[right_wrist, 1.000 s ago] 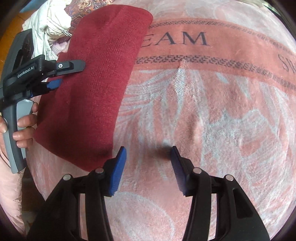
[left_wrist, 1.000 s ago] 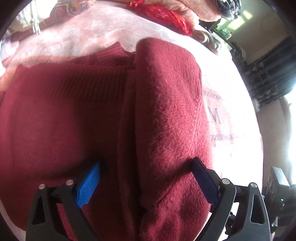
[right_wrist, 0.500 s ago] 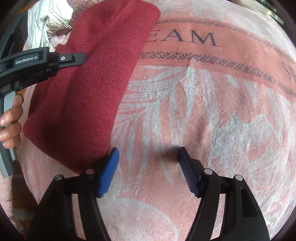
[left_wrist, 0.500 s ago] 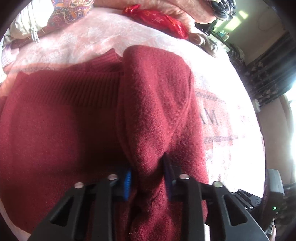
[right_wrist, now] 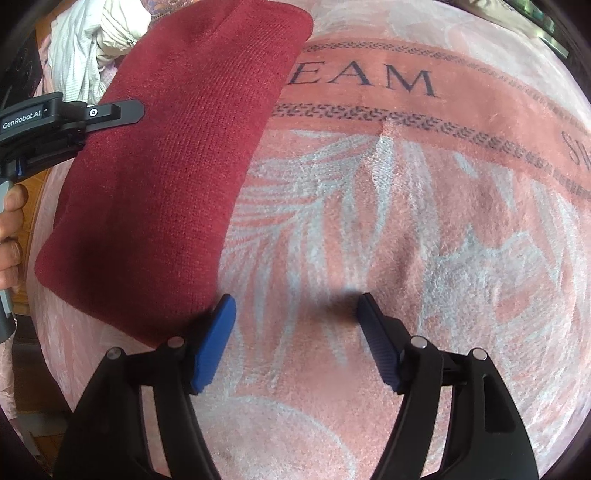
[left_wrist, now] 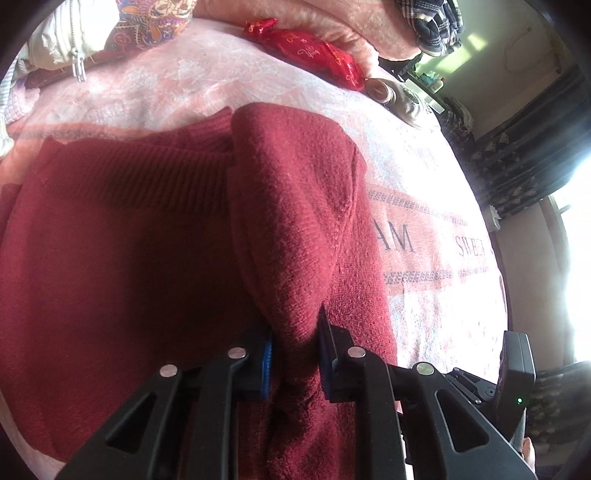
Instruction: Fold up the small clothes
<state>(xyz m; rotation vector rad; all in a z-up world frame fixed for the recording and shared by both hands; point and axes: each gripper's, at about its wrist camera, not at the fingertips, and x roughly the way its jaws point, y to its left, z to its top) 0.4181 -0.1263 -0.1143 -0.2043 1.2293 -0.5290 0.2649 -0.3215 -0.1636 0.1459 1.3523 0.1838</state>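
A dark red knitted sweater point(left_wrist: 110, 258) lies on a pink blanket point(left_wrist: 424, 295), its ribbed hem towards the far side. My left gripper point(left_wrist: 295, 325) is closing its jaws on a raised fold of the sweater point(left_wrist: 295, 221), and the blue pads press the knit from both sides. In the right wrist view the sweater point(right_wrist: 166, 166) fills the upper left. My right gripper point(right_wrist: 295, 299) hovers low over the blanket just right of the sweater's near corner. Its jaws are opening, with only blanket between them. A hand point(right_wrist: 11, 206) holds the left tool at the left edge.
The pink blanket point(right_wrist: 406, 221) carries leaf patterns and a lettered band. A white garment point(right_wrist: 85, 48) lies bunched beyond the sweater. A red packet point(left_wrist: 314, 51), patterned cloth point(left_wrist: 155, 18) and pillows sit at the far edge. A bright window is at the right.
My left gripper's jaws went from wide open to shut on a pinched fold of the sweater, which now stands up. My right gripper's jaws spread wider and drifted slightly right of the sweater.
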